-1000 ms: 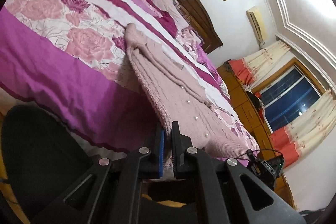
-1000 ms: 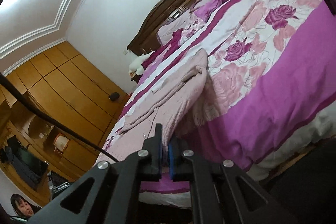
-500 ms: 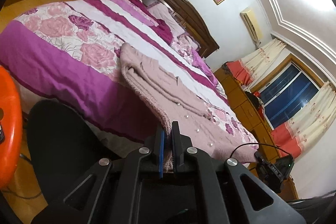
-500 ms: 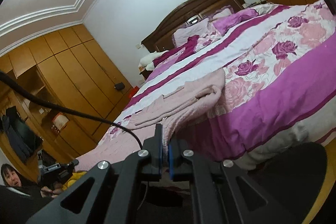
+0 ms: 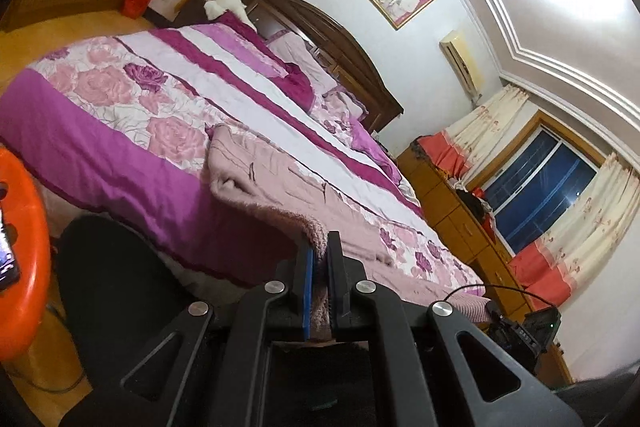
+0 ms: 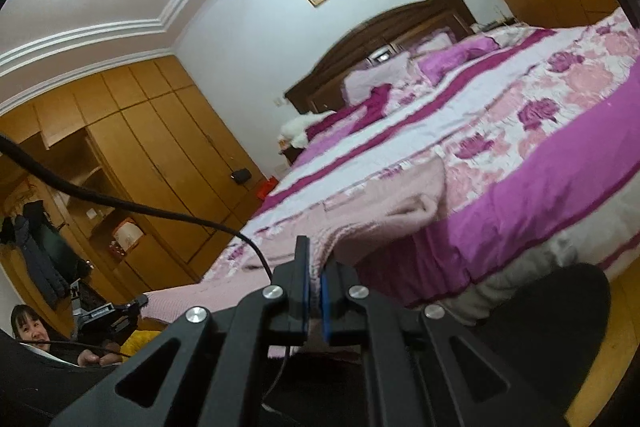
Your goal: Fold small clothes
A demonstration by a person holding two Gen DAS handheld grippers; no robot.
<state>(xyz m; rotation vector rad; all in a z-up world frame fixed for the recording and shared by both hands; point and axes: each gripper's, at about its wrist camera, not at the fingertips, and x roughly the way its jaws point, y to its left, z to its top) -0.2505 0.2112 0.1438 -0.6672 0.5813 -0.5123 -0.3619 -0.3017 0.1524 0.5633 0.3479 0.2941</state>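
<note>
While both tongs drag the knit toward me, status below.
Left tongs (image 5: 319, 259): pressed together on the near hem of the pink cardigan (image 5: 264, 179), fabric bunched between the blue pads.
Right tongs (image 6: 314, 263): same, pinching the hem at its other near corner.
Cardigan position: on the bed (image 5: 100, 147), near edge, laid across the floral quilt; near hem now overhangs the bed edge toward me.
Change: a second ago the garment lay higher on the bed, stretched away from the tongs with its pearl buttons showing; now both cameras have dropped and backed off, and the hem hangs past the magenta border. Buttons no longer visible from here.
Meaning: I read this as pulling the piece flat and square to the near edge before the next fold, not a fold yet. Sleeves look tucked in at the far end, so partway through.
Around, left: orange stool (image 5: 24, 211) with a phone on it, dark chair (image 5: 120, 287) near the bed edge.
Around, right: cable (image 6: 132, 207) crossing the right view, second camera rig (image 6: 108, 315), a person (image 6: 24, 323) low in the near corner.
In the way: chair sits under my hands and limits how far back I can pull; cable could snag the hem.
</note>
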